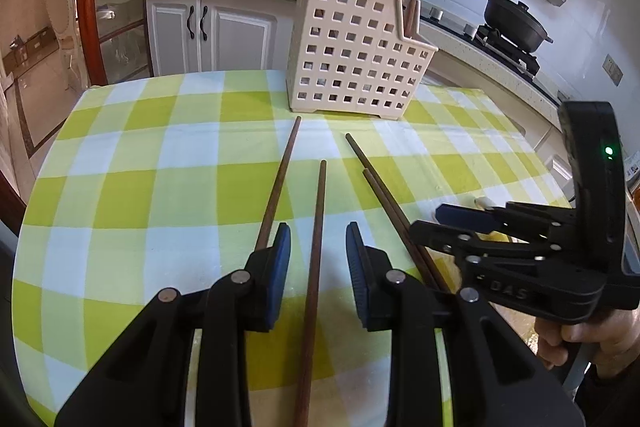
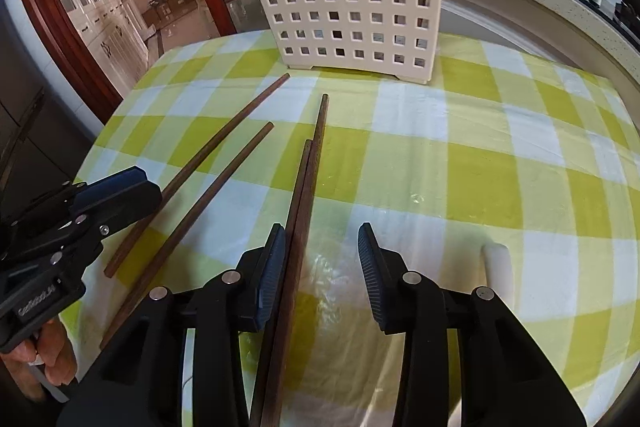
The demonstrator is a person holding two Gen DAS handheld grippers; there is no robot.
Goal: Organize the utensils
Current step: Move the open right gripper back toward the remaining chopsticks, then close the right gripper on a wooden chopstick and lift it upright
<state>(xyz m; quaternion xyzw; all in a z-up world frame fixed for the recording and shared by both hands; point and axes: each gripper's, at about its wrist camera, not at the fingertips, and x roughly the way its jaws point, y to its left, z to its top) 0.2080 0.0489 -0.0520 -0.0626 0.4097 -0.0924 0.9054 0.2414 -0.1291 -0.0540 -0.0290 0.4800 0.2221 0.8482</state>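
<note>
Four brown wooden chopsticks lie loose on the desk w/ the green-and-white checked cloth (image 1: 160, 155), all w/ long axes running roughly from the person toward the cream perforated utensil holder (image 1: 352, 47) at the far edge; that holder already has a few chopsticks standing in it. Left gripper (image 1: 318, 267) is spread, nothing clamped, and one chopstick (image 1: 316, 247) lies straight down the gap between its fingers (image 1: 280, 267), lengthwise along the gripper's line of sight, not across it. A second chopstick (image 1: 280, 183) angles off just left of it, passing under or beside the left finger; can't tell if it touches. Right gripper (image 2: 322, 275) is also spread and empty; the touching pair of chopsticks (image 2: 304, 211) runs along the inner face of its left finger (image 2: 272, 267), so off-centre in the gap, hard against one side, w/ bare cloth between the pair and the other finger. In the left view the right gripper (image 1: 456, 223) sits low near the desk, just beside that pair. My guess: each hand is lined up on its own stick(s), left on the single, right on the pair, and closing should catch them along their length.
</note>
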